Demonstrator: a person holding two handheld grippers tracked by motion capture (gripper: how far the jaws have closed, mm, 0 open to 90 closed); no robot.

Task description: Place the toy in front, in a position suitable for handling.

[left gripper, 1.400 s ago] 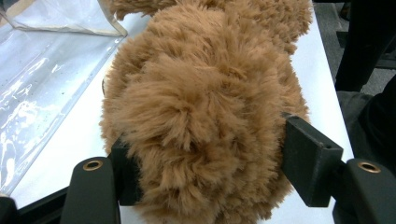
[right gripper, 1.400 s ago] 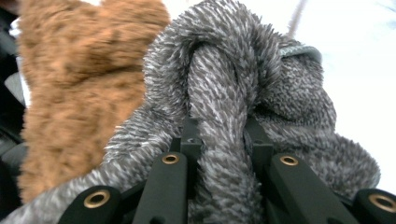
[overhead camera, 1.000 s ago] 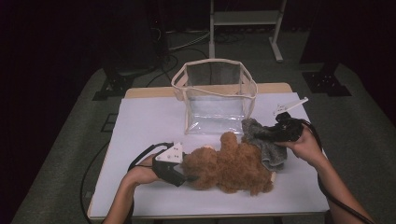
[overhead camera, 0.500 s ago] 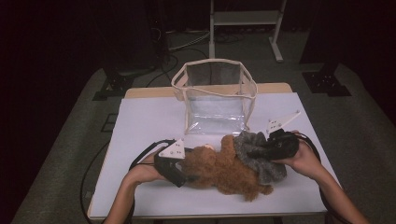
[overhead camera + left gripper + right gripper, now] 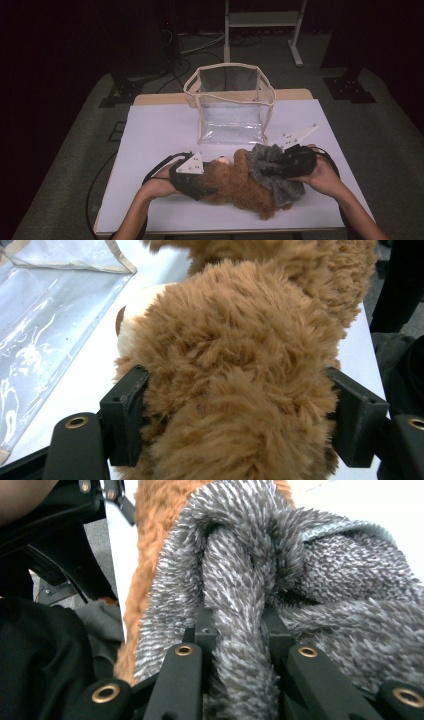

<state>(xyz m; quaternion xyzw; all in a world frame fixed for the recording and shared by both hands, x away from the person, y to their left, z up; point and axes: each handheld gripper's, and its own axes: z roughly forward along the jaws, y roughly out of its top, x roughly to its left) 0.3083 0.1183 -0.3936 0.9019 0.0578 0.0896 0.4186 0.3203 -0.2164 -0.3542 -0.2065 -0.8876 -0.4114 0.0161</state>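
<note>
A brown teddy bear [image 5: 235,182] lies on its side near the front of the white table [image 5: 160,130]. My left gripper [image 5: 207,190] is at its head end. In the left gripper view the jaws [image 5: 235,410] have just been closing, and their pads press into the bear's fur [image 5: 235,365] from both sides. A grey fuzzy cloth [image 5: 272,172] is draped over the bear's other end. My right gripper [image 5: 267,170] is shut on a fold of that cloth [image 5: 310,580], with the fold pinched between the jaws [image 5: 235,625]. Brown fur [image 5: 145,555] shows behind the cloth.
A clear plastic bag with a cream rim [image 5: 230,105] stands open-topped at the middle back of the table, just beyond the bear; its wall [image 5: 45,330] appears in the left gripper view. Cables trail off the table's front left edge. A metal stand [image 5: 260,25] is on the floor behind.
My right gripper has carried the grey cloth left and toward the front edge, so it now lies over the bear's body. The left hand has stayed at the bear's head end.
</note>
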